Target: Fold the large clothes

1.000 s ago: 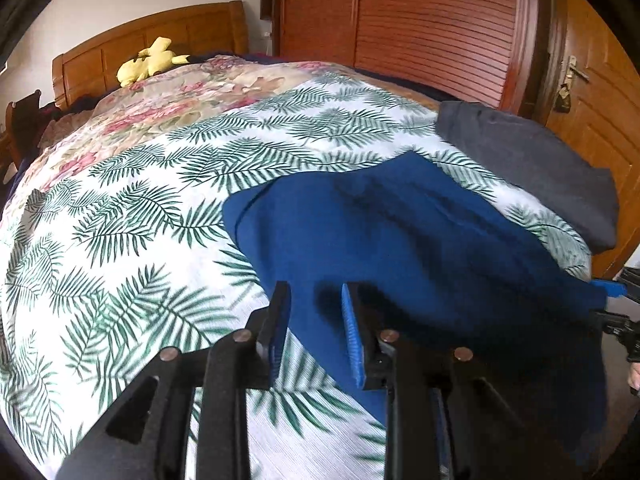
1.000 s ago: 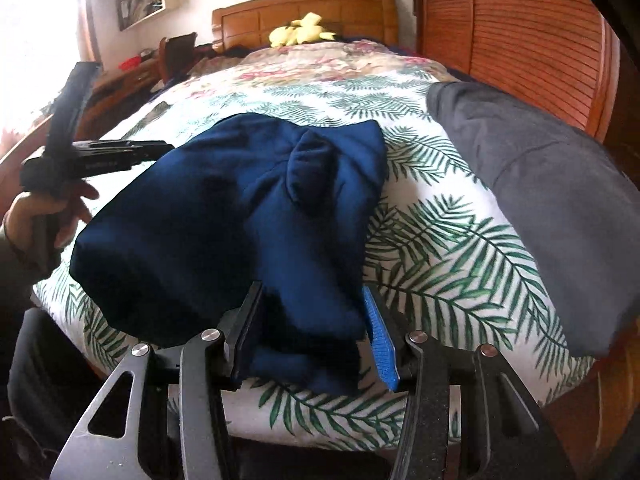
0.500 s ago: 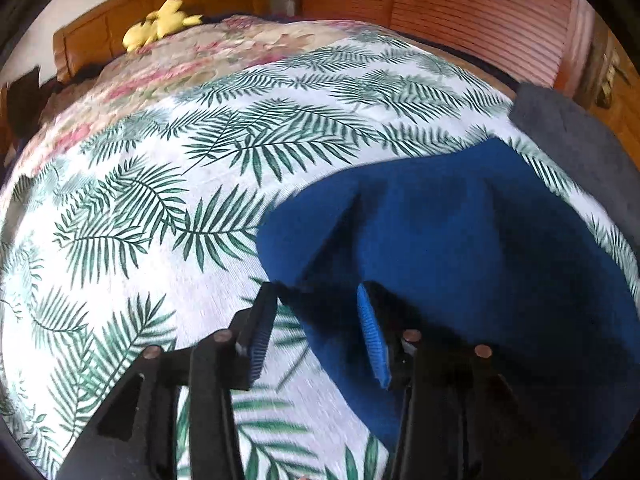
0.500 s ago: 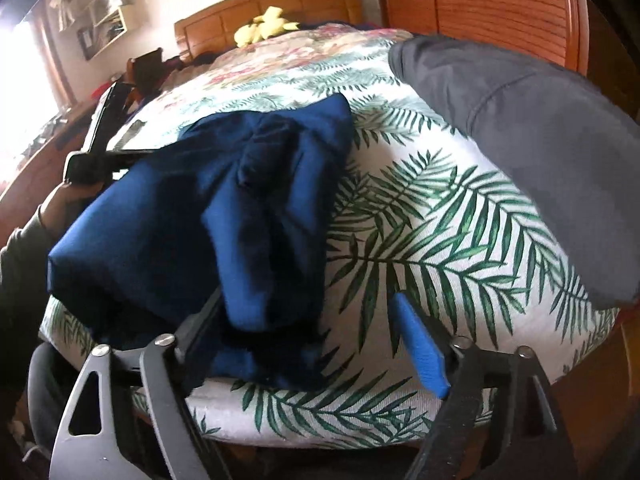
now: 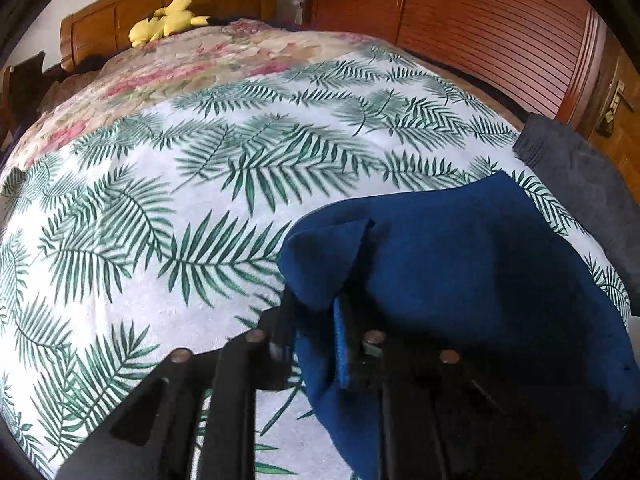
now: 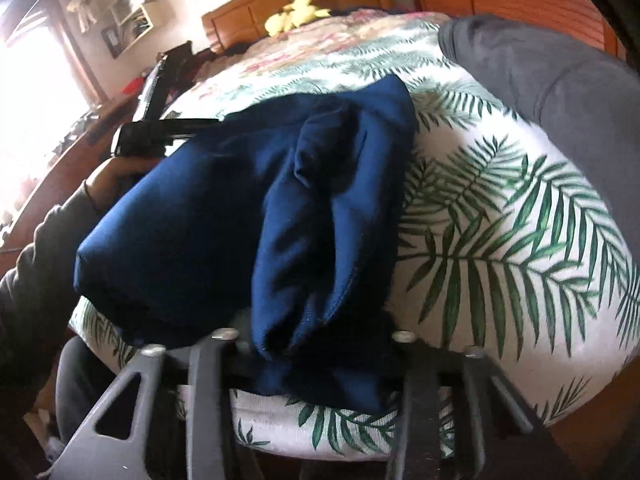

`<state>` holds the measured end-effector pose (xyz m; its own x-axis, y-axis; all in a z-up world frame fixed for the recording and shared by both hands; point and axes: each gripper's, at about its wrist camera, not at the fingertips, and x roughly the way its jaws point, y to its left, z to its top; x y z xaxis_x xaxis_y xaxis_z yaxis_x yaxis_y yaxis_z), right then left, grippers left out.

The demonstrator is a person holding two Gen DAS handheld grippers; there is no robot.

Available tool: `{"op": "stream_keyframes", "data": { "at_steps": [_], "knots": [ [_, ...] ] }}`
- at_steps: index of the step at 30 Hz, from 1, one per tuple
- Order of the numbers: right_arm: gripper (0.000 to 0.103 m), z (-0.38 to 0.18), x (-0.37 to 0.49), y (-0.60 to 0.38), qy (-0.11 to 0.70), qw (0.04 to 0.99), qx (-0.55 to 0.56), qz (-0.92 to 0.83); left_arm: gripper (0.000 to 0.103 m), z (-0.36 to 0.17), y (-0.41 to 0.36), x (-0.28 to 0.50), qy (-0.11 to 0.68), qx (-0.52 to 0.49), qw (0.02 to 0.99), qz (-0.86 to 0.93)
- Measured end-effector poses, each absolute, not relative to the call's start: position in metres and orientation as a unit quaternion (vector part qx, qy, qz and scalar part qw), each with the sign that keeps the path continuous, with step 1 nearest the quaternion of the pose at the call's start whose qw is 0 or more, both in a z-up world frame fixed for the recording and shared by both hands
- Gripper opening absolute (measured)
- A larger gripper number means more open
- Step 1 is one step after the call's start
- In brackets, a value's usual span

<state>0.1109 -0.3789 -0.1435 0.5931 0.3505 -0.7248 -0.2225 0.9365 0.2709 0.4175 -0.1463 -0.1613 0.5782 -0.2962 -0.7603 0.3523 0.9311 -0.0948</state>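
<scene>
Mid-fold: left gripper [image 5: 316,336] clamping navy cloth garment [image 5: 460,280], right gripper [image 6: 316,344] apparently likewise, corners next needing aligned carrying.

Bunched navy garment [image 6: 256,216] between right tool [image 6: 312,344] fingers, on leaf-print bedspread [image 6: 500,240].

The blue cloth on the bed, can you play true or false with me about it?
1. The dark blue fabric garment lies on a palm-leaf bedspread. True.
2. The left tongs pinch its edge. True.
3. A grey cloth covers it. False: it lies beside it, apart.
4. The yellow plush toy sits on it. False: it's by the wooden headboard.
5. The right tongs are off it. False: cloth bunches between them.
</scene>
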Motion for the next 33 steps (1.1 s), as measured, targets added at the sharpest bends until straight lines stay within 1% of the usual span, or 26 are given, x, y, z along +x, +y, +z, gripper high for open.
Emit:
{"op": "stream_keyframes", "data": {
  "at_steps": [1, 6, 10, 14, 18, 20, 24, 26, 28, 29, 30, 32, 33],
  "knots": [
    [0.02, -0.141, 0.11, -0.382, 0.415, 0.891, 0.081, 0.164, 0.007, -0.156, -0.148, 0.415, 0.413, 0.037, 0.892, -0.18],
    [0.015, -0.115, 0.104, -0.384, 0.364, 0.912, 0.064, 0.176, 0.004, -0.108, -0.162, 0.399, 0.351, 0.042, 0.919, -0.173],
    [0.014, -0.079, 0.109, -0.39, 0.323, 0.929, 0.034, 0.177, 0.004, -0.065, -0.191, 0.389, 0.303, 0.055, 0.935, -0.178],
    [0.013, -0.036, 0.117, -0.417, 0.277, 0.949, 0.0, 0.153, 0.004, -0.02, -0.233, 0.392, 0.259, 0.047, 0.946, -0.192],
    [0.013, 0.018, 0.121, -0.467, 0.235, 0.966, -0.031, 0.103, 0.004, 0.024, -0.296, 0.401, 0.228, 0.042, 0.945, -0.229],
    [0.013, 0.038, 0.12, -0.494, 0.221, 0.972, -0.038, 0.069, 0.005, 0.035, -0.331, 0.405, 0.221, 0.045, 0.941, -0.251],
    [0.013, 0.06, 0.113, -0.551, 0.214, 0.975, -0.054, -0.007, 0.006, 0.039, -0.398, 0.413, 0.229, 0.048, 0.926, -0.297],
    [0.013, 0.06, 0.111, -0.577, 0.213, 0.974, -0.055, -0.048, 0.008, 0.031, -0.431, 0.419, 0.238, 0.055, 0.918, -0.313],
    [0.014, 0.051, 0.111, -0.603, 0.226, 0.969, -0.048, -0.082, 0.009, 0.016, -0.454, 0.421, 0.271, 0.07, 0.908, -0.311],
    [0.016, 0.043, 0.113, -0.614, 0.238, 0.966, -0.041, -0.098, 0.01, 0.01, -0.46, 0.422, 0.282, 0.076, 0.904, -0.313],
    [0.02, 0.03, 0.116, -0.628, 0.258, 0.959, -0.027, -0.114, 0.011, 0.003, -0.465, 0.422, 0.29, 0.084, 0.9, -0.315],
    [0.025, 0.011, 0.122, -0.647, 0.297, 0.947, -0.002, -0.126, 0.012, -0.004, -0.468, 0.419, 0.297, 0.103, 0.896, -0.313],
    [0.031, 0.004, 0.123, -0.655, 0.309, 0.942, 0.007, -0.132, 0.013, -0.006, -0.466, 0.417, 0.296, 0.113, 0.896, -0.31]
  ]
}}
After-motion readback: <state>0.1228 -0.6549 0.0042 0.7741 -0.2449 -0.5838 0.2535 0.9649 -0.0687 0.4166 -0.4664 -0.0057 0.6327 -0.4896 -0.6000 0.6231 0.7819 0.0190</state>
